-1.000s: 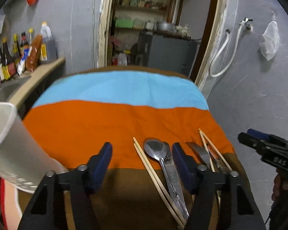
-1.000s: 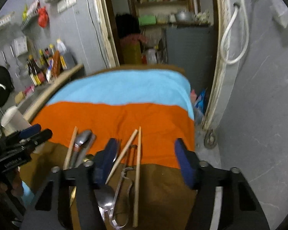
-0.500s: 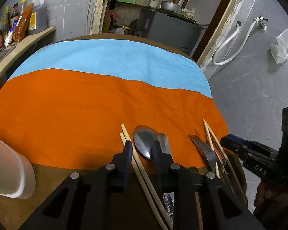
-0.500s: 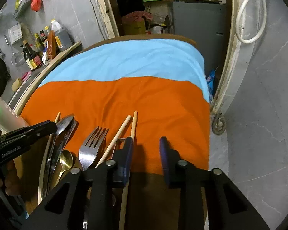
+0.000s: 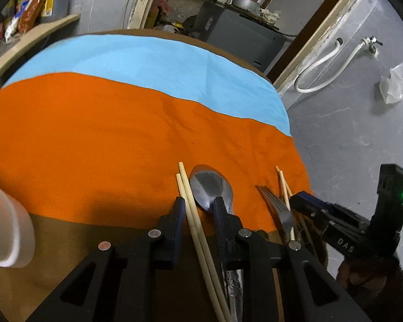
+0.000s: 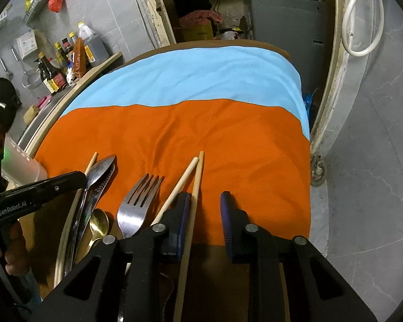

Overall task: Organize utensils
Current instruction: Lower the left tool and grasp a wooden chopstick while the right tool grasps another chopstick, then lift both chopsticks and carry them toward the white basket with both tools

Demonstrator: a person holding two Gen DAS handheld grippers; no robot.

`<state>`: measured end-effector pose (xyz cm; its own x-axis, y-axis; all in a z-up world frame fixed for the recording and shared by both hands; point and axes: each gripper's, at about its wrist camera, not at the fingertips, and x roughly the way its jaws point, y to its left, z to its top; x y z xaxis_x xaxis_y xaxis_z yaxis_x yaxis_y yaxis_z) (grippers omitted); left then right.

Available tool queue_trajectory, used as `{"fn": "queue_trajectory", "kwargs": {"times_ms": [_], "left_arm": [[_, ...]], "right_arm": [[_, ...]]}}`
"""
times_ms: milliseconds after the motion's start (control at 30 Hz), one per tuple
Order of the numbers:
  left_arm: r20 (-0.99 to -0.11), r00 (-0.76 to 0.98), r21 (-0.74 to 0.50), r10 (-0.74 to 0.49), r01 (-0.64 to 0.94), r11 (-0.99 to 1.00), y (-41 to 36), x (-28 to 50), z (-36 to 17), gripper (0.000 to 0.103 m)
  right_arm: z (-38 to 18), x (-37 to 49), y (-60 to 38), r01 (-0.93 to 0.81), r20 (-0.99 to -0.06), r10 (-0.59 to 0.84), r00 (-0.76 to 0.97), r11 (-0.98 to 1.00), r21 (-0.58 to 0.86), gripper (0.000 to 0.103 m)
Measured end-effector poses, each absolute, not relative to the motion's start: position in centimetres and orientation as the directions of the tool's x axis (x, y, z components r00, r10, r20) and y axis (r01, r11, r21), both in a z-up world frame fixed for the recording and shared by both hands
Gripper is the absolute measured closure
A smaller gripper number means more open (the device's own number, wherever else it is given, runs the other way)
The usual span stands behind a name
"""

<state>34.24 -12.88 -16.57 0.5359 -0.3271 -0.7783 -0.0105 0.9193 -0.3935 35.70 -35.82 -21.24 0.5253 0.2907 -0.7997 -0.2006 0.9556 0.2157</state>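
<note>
Utensils lie on the cloth-covered table [image 5: 94, 134]. My left gripper [image 5: 199, 209] straddles a pair of wooden chopsticks [image 5: 190, 201], its jaws a narrow gap apart, not clamped. A steel spoon [image 5: 211, 187] lies just right of them under the right finger. A fork [image 5: 278, 206] and a second chopstick pair [image 5: 283, 185] lie further right. My right gripper [image 6: 204, 209] is partly open; one chopstick [image 6: 194, 196] runs along its left finger's inner side, the other chopstick [image 6: 181, 179] passes outside it. The fork [image 6: 138, 201], spoon [image 6: 100, 169] and a gold spoon [image 6: 98, 224] lie to the left.
A white paper cup [image 5: 5, 228] stands at the left of the table. The table's right edge drops to a grey floor [image 6: 362, 161]. A counter with bottles [image 6: 61, 61] runs along the left. The cloth [image 6: 188, 86] has blue, orange and brown bands.
Both grippers have narrowed from wide open and moved lower and forward over the utensils. The left one now straddles its chopstick pair; the right one has shifted right beside its chopsticks.
</note>
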Motion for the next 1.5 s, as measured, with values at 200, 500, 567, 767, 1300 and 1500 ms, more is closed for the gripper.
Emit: {"fn": "queue_trajectory", "kwargs": {"times_ms": [200, 500, 567, 767, 1300, 1500], "left_arm": [[-0.803, 0.524, -0.361, -0.286, -0.045, 0.931, -12.1, 33.7, -16.9, 0.092], [-0.839, 0.459, -0.331, -0.291, -0.005, 0.944, -13.1, 34.7, -17.5, 0.092], [-0.849, 0.446, -0.31, -0.282, 0.012, 0.951, -13.5, 35.1, -17.4, 0.092], [-0.87, 0.395, -0.31, -0.294, 0.025, 0.95, -13.7, 36.4, -17.3, 0.093], [-0.766, 0.547, -0.404, -0.337, -0.002, 0.915, -11.8, 32.4, -13.3, 0.098], [-0.664, 0.666, -0.426, -0.34, 0.036, 0.904, -10.6, 30.0, -9.4, 0.098]], "right_arm": [[-21.3, 35.7, -35.8, -0.199, -0.801, 0.292, 0.522, 0.955, 0.218, 0.084], [-21.3, 36.2, -35.5, -0.198, -0.805, 0.29, 0.517, 0.956, 0.217, 0.084], [-21.4, 36.5, -35.4, -0.199, -0.811, 0.288, 0.509, 0.956, 0.215, 0.084], [-21.1, 37.8, -34.6, -0.188, -0.851, 0.262, 0.456, 0.962, 0.196, 0.084], [-16.2, 33.7, -36.7, -0.074, -0.771, 0.328, 0.546, 0.935, 0.345, 0.098], [-12.6, 29.7, -37.4, -0.075, -0.621, 0.353, 0.7, 0.901, 0.427, 0.098]]}}
